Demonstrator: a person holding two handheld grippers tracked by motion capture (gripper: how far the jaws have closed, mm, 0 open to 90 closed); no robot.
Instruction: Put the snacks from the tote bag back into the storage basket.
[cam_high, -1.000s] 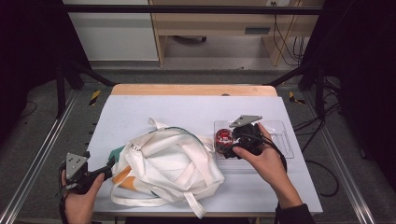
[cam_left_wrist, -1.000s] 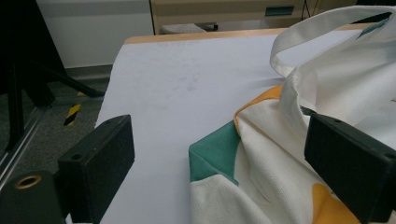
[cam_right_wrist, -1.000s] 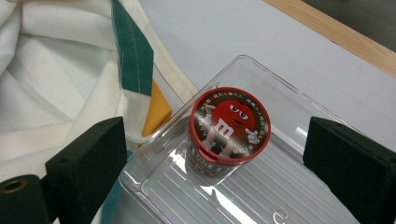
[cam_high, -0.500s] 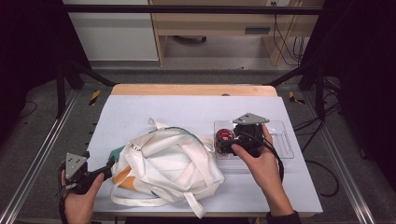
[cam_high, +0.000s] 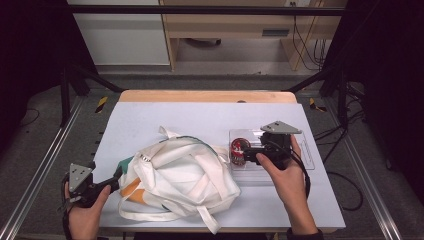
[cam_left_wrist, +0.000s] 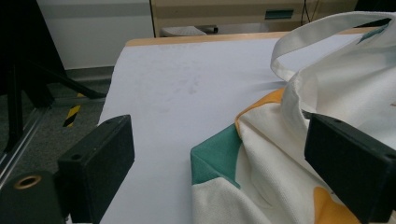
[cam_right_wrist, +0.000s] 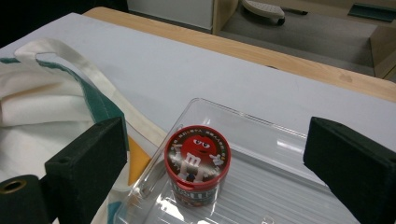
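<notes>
A white tote bag (cam_high: 182, 180) with teal and orange patches lies crumpled on the white table top. My left gripper (cam_high: 116, 177) stands open at the bag's left edge. In the left gripper view the bag's teal corner (cam_left_wrist: 212, 158) lies between the jaws of that gripper (cam_left_wrist: 219, 140), with cloth against the right jaw. A red candy tub (cam_high: 237, 148) stands upright at the left end of a clear plastic tray (cam_high: 302, 160). My right gripper (cam_high: 249, 155) is open just right of the tub. The tub (cam_right_wrist: 197, 161) sits between that gripper's (cam_right_wrist: 219, 135) wide jaws, untouched.
The bag's loose straps (cam_high: 205, 220) trail toward the table's front edge. A wooden strip (cam_high: 205, 96) runs along the far edge. Metal frame rails (cam_high: 30, 185) flank both sides. Bare table top (cam_high: 200, 117) lies behind the bag and tray.
My right gripper has drawn back a little to the right, away from the tub, which stays in the tray. The left gripper and the bag have not moved.
</notes>
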